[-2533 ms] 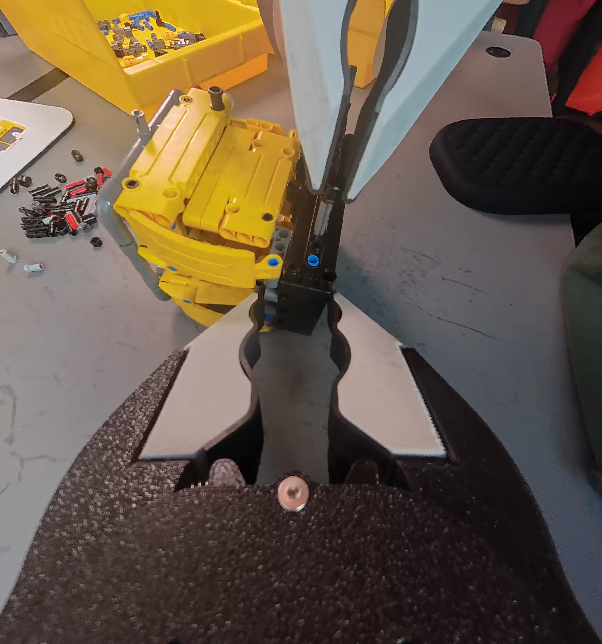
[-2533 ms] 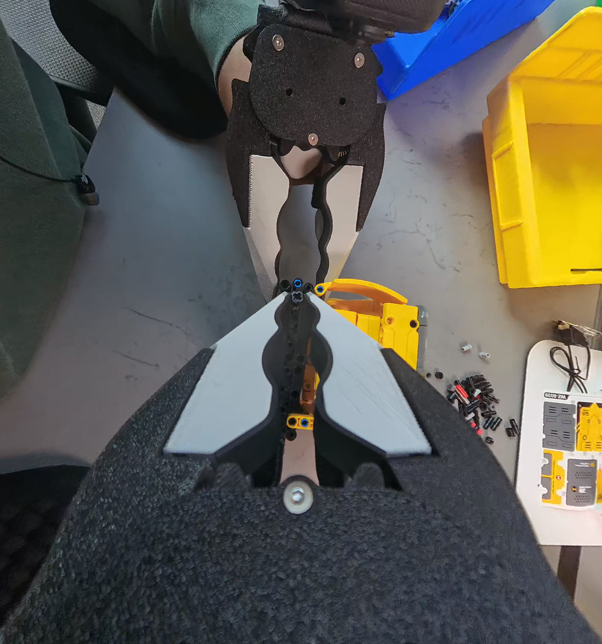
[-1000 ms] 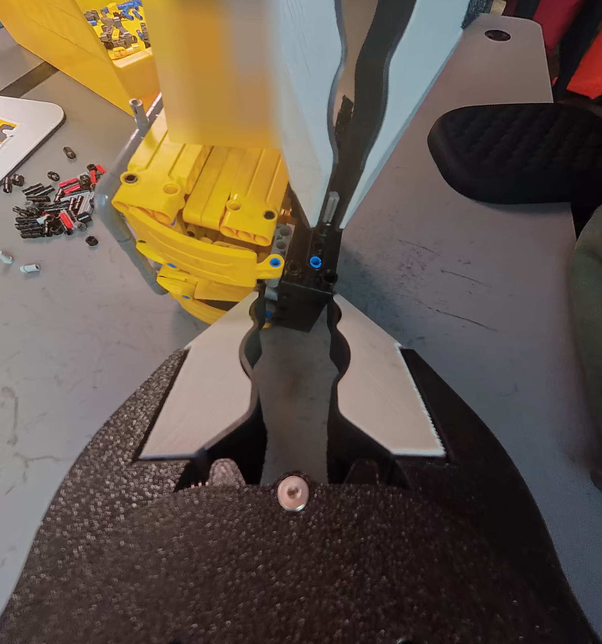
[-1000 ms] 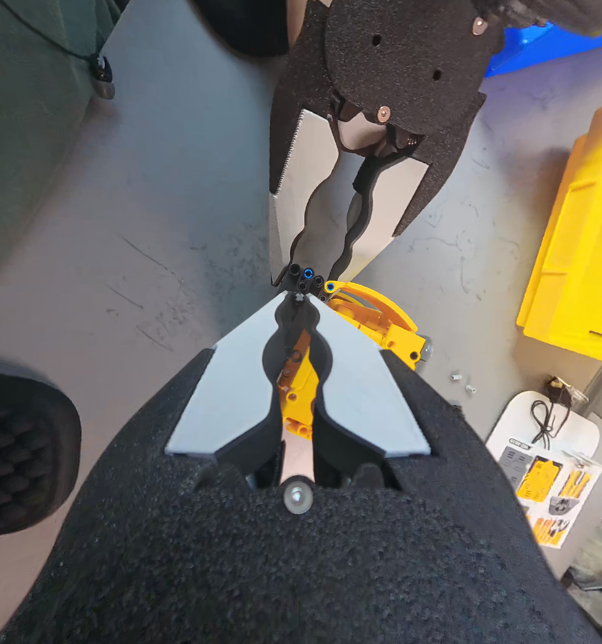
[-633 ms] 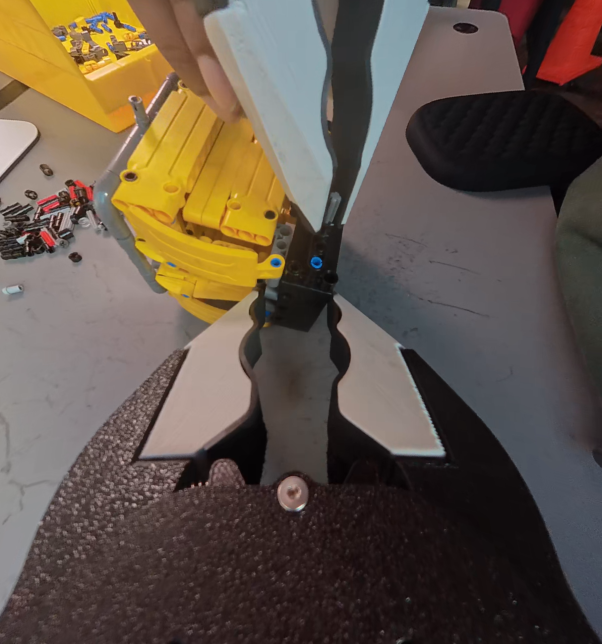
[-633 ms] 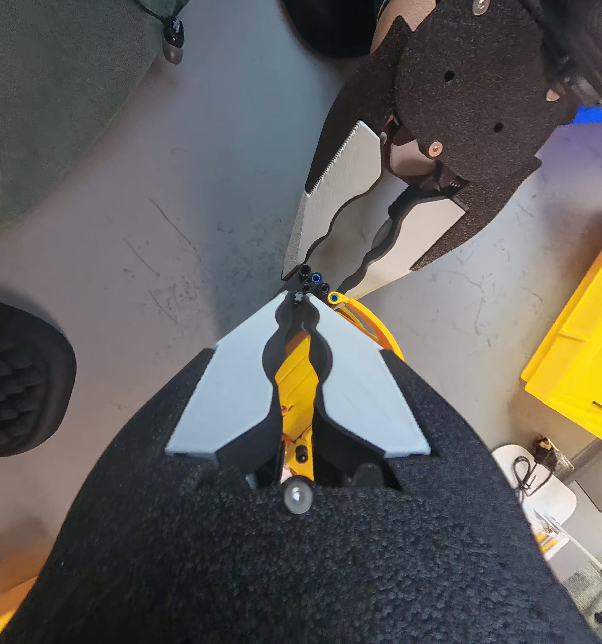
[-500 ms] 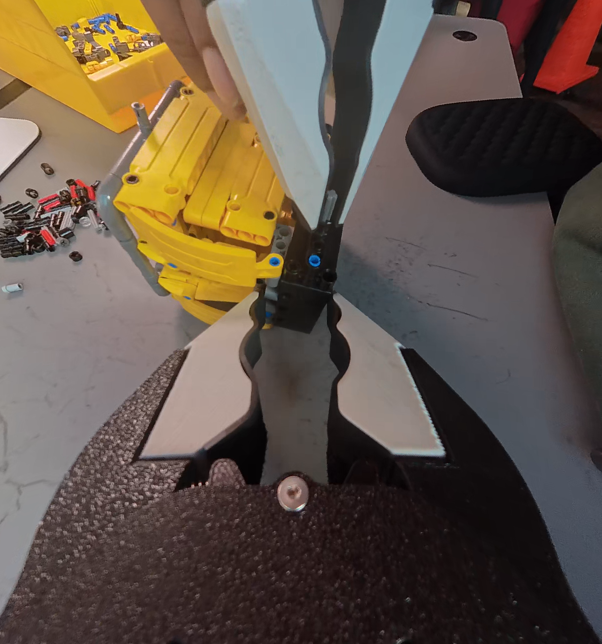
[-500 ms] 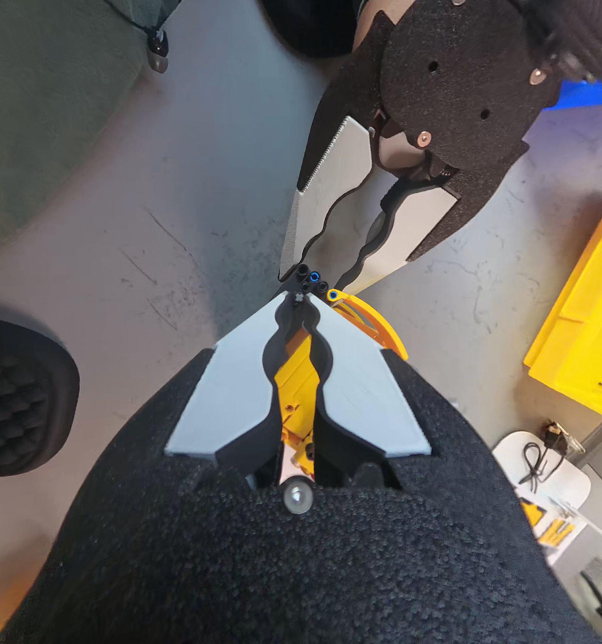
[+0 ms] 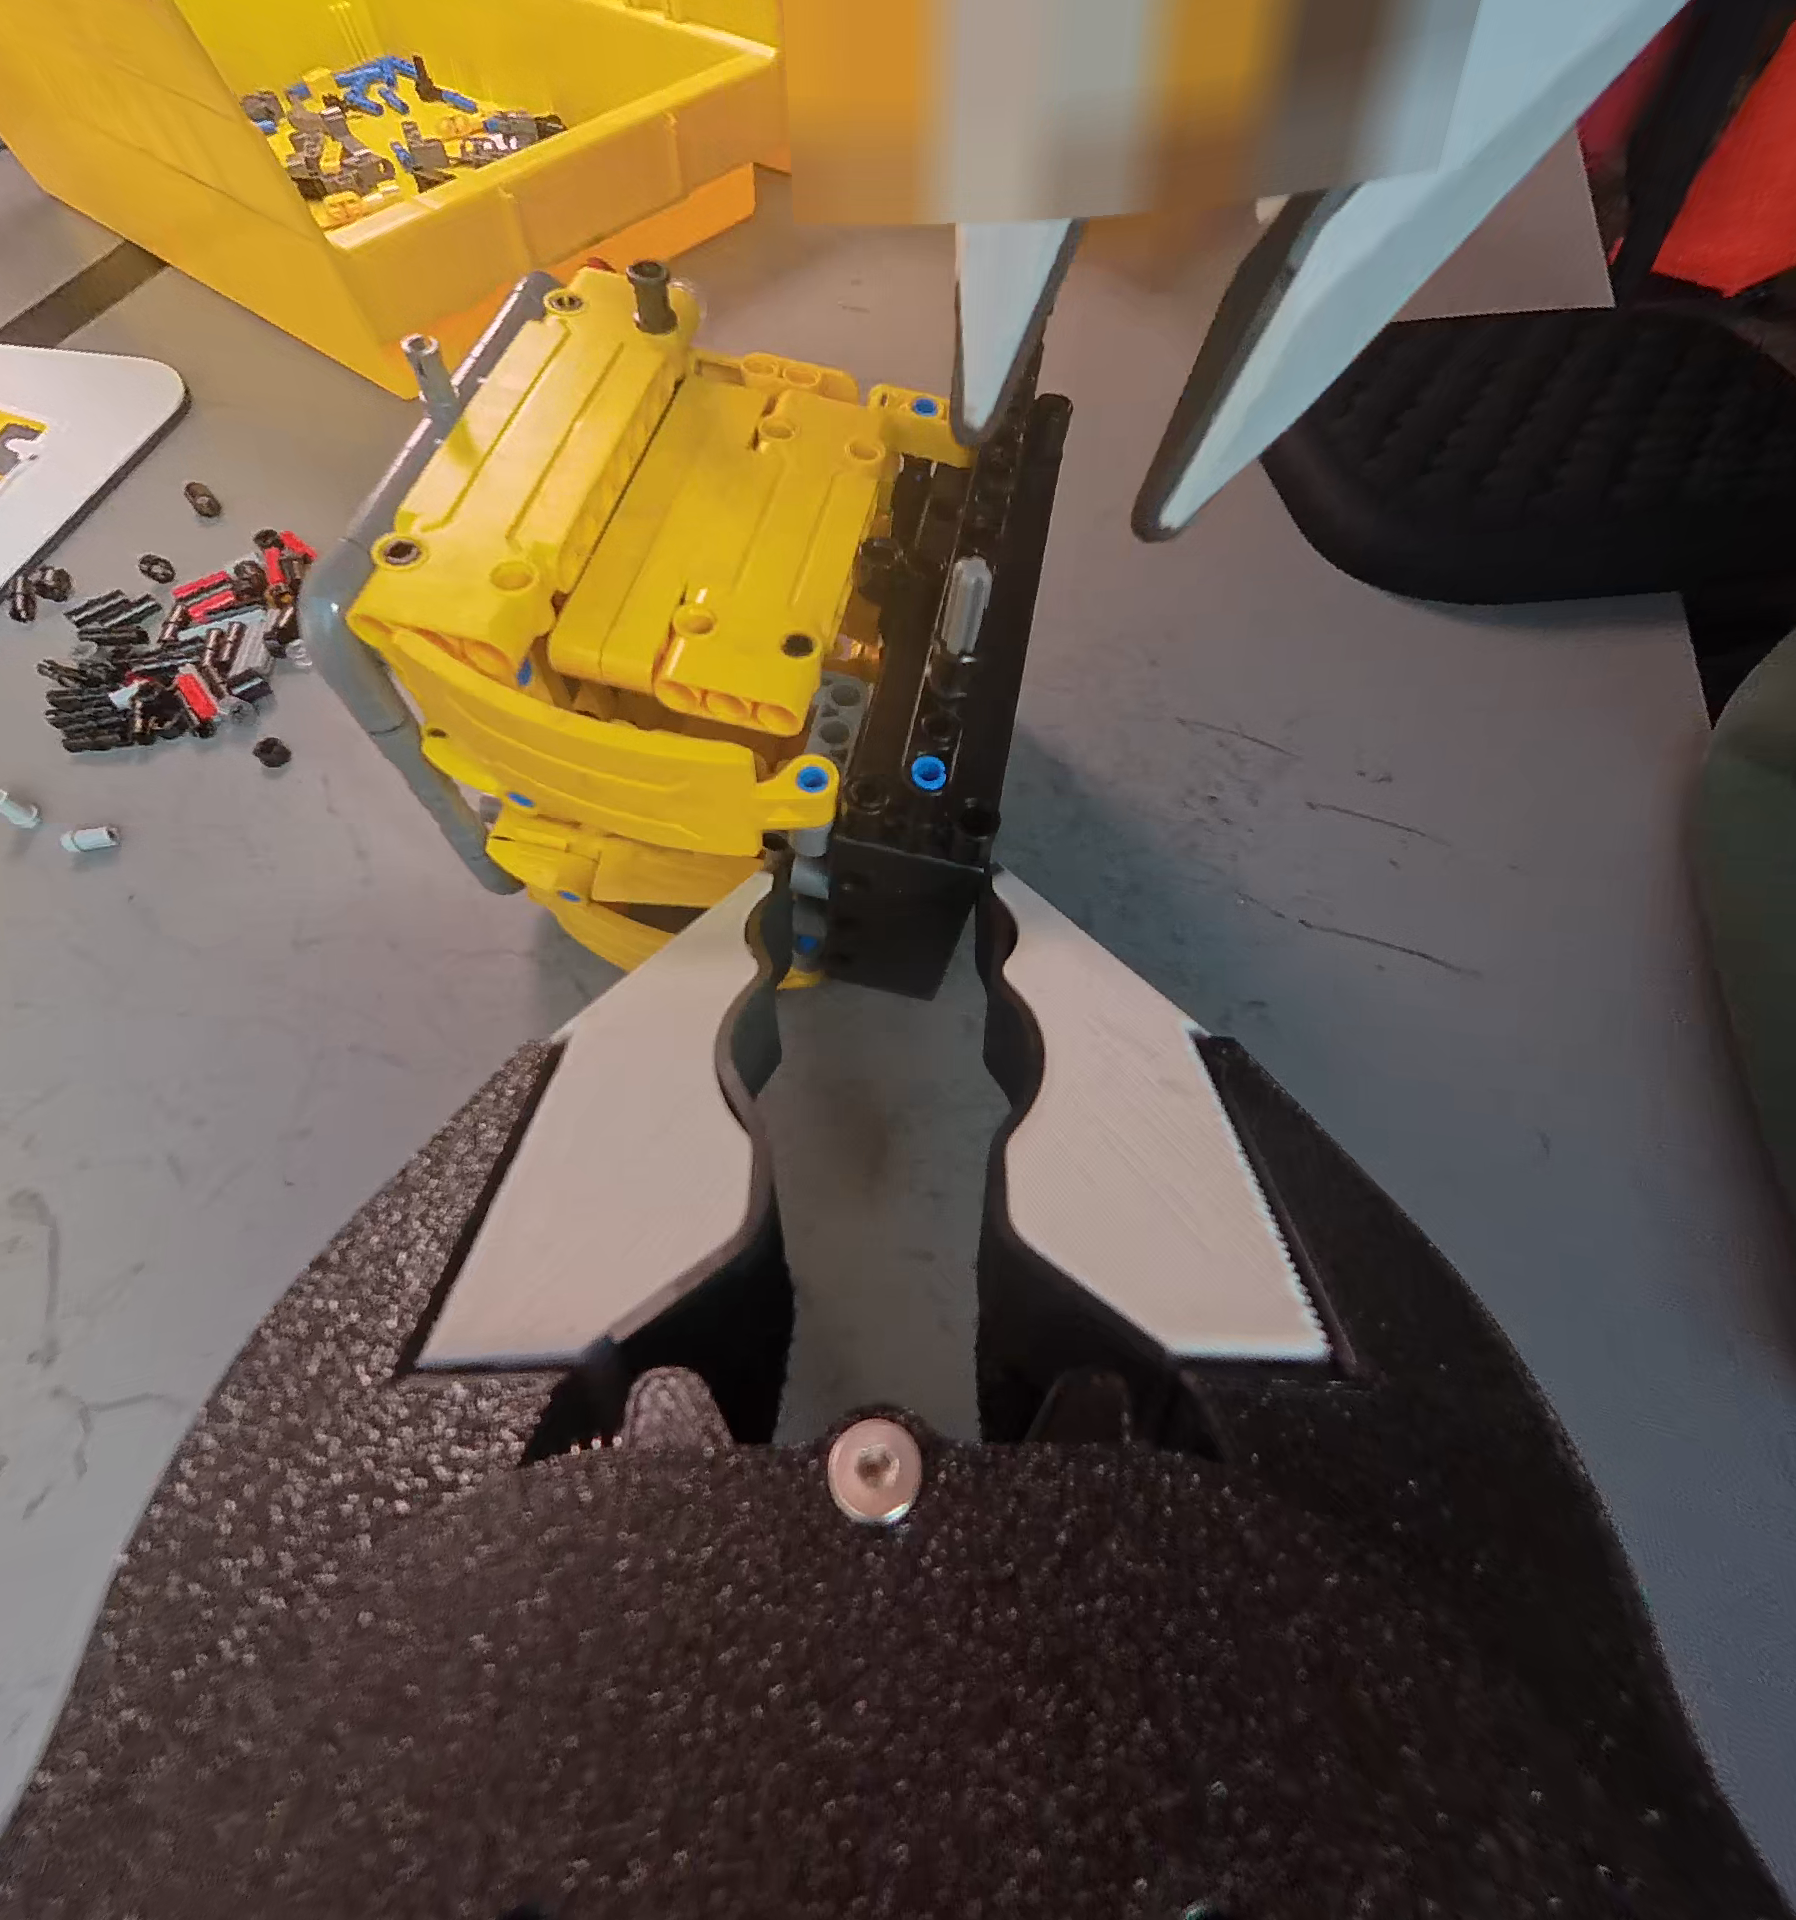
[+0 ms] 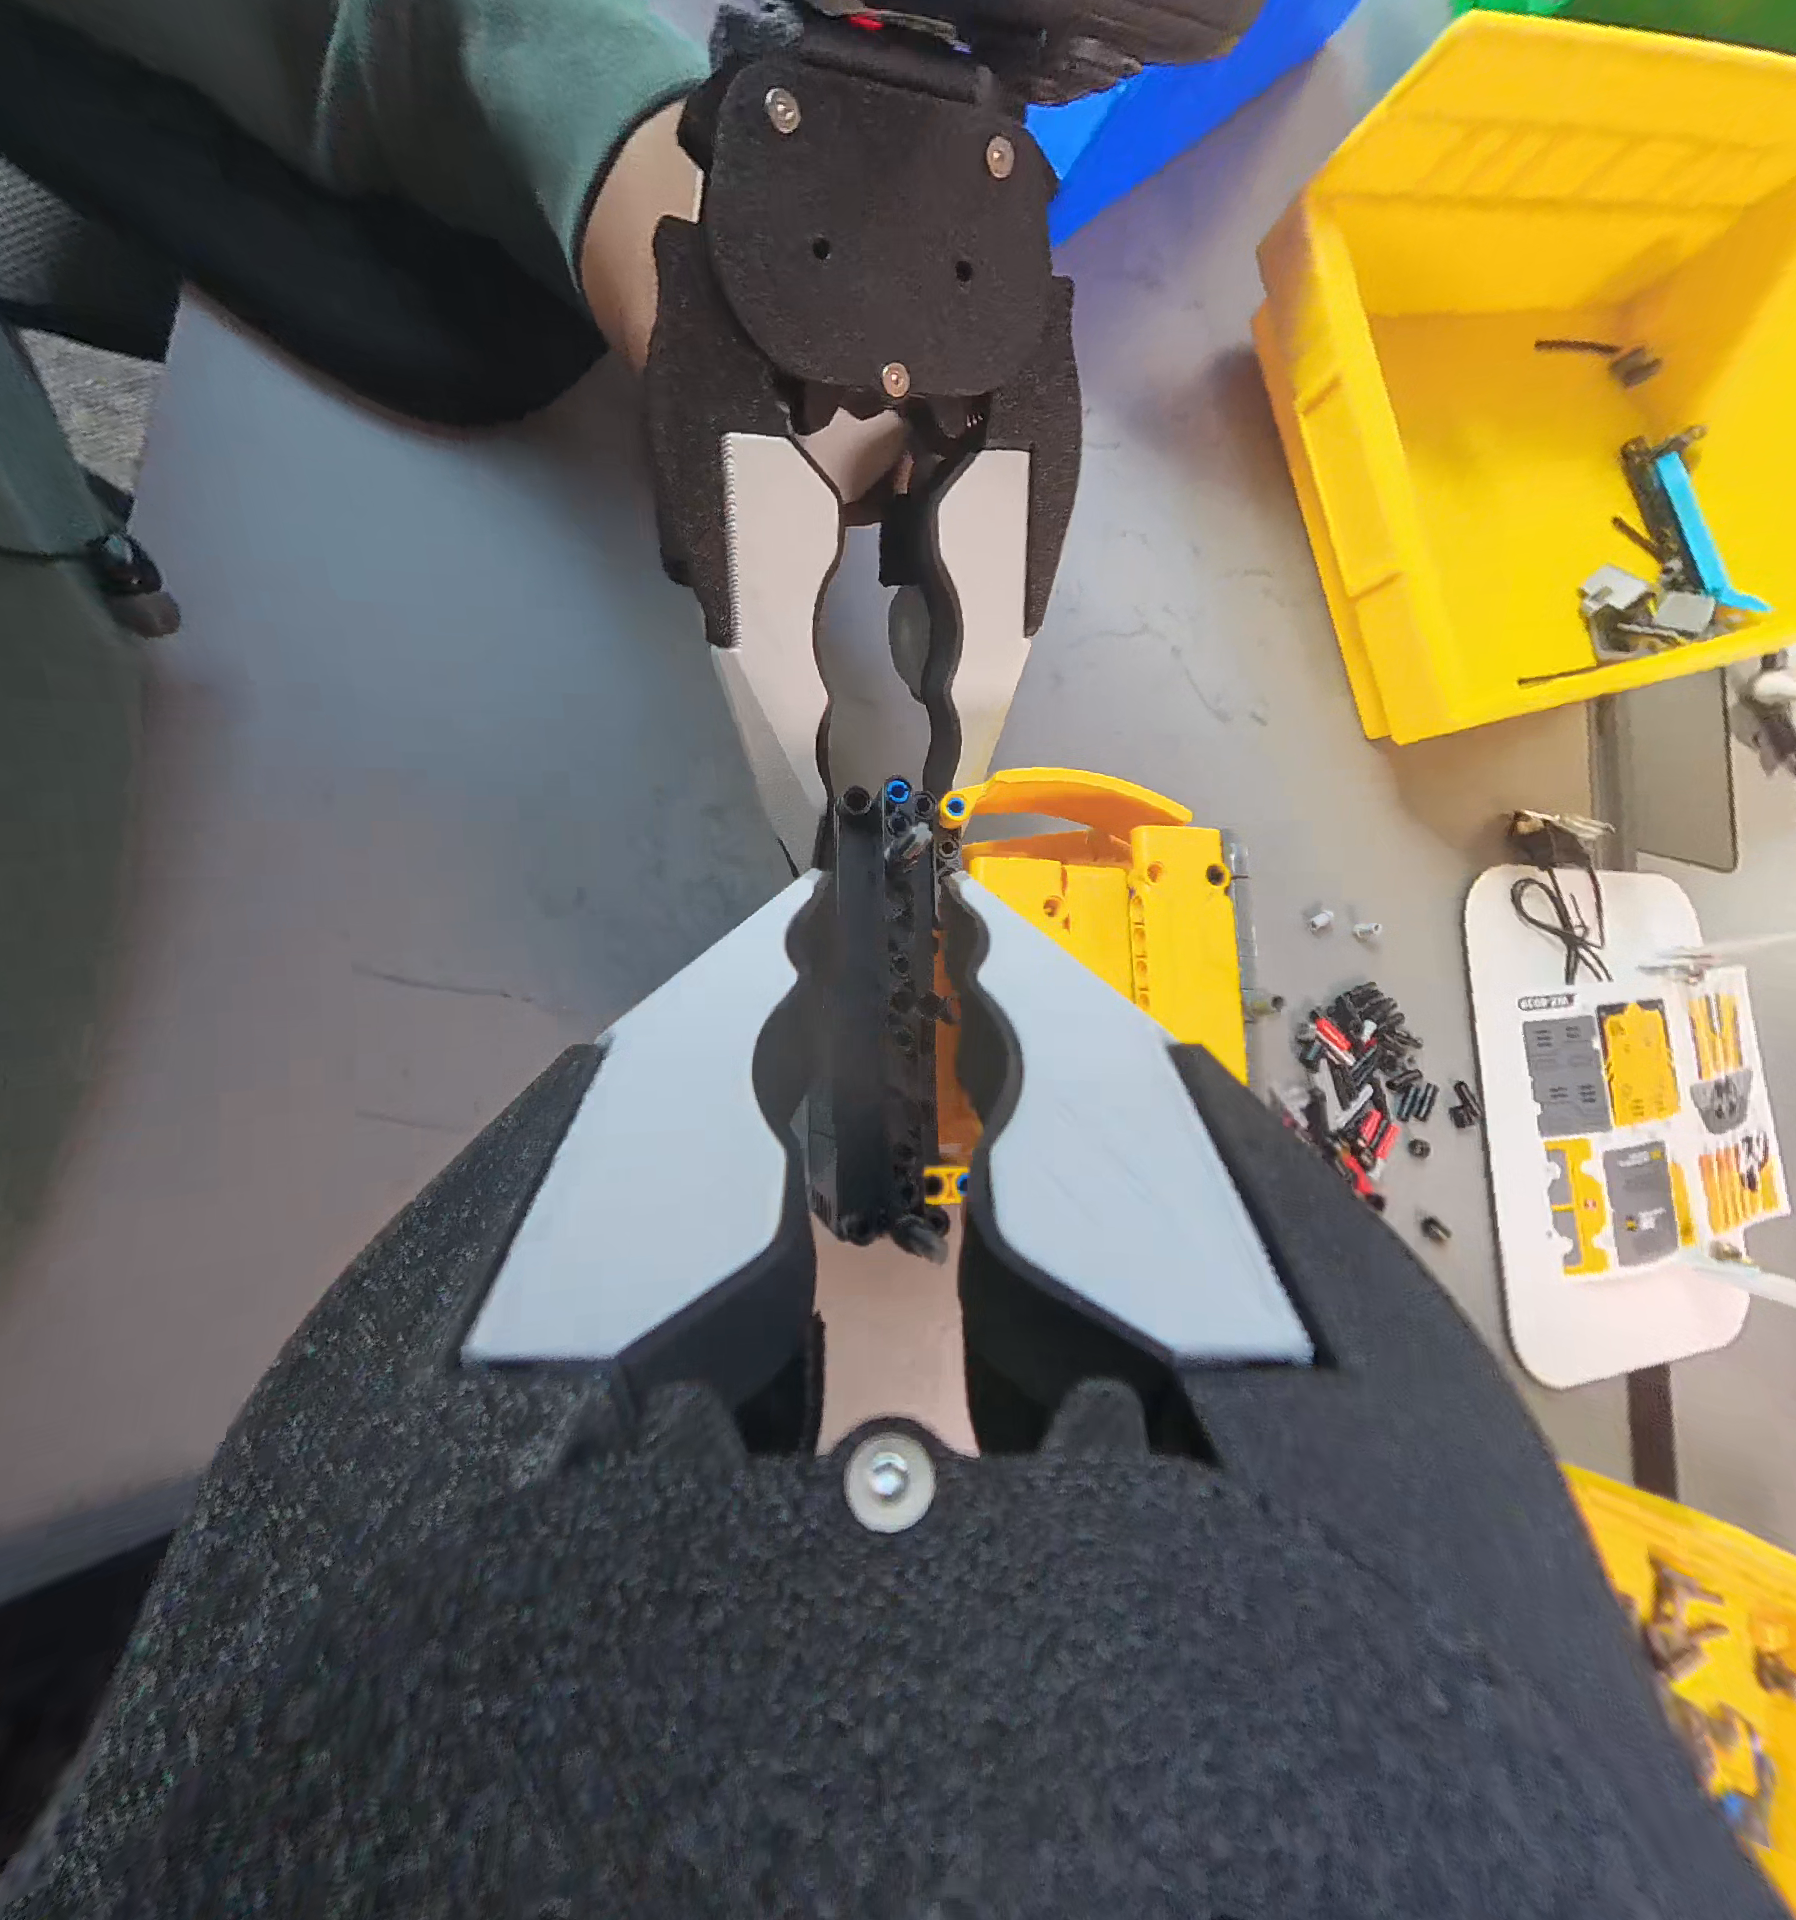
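A yellow and black brick model (image 9: 624, 582) stands on the grey table (image 9: 1289, 935). My left gripper (image 9: 873, 914) is shut on the near end of its black block (image 9: 904, 883). My right gripper (image 9: 1070, 468) comes in from the far side, open, with its fingers either side of the black beam's far end. A short grey pin (image 9: 967, 613) sits in the top of that beam. In the right wrist view, my right gripper (image 10: 886, 883) straddles the black beam (image 10: 883, 1018) lengthwise, and the left gripper (image 10: 883, 800) faces it, clamped on the far end.
A yellow bin (image 9: 582, 208) of small parts stands behind the model, and another yellow bin (image 10: 1393, 468) holds a few pieces. A pile of black and red pins (image 9: 167, 665) and an instruction sheet (image 10: 1621, 1122) lie beside the model. A black cushion (image 9: 1559, 447) is at the right. My right fingertips sit around 7 cm from my left ones.
My right gripper was shut on the grey pin at the black beam. It has opened and let go, and the pin stays in the beam. My left gripper kept its hold.
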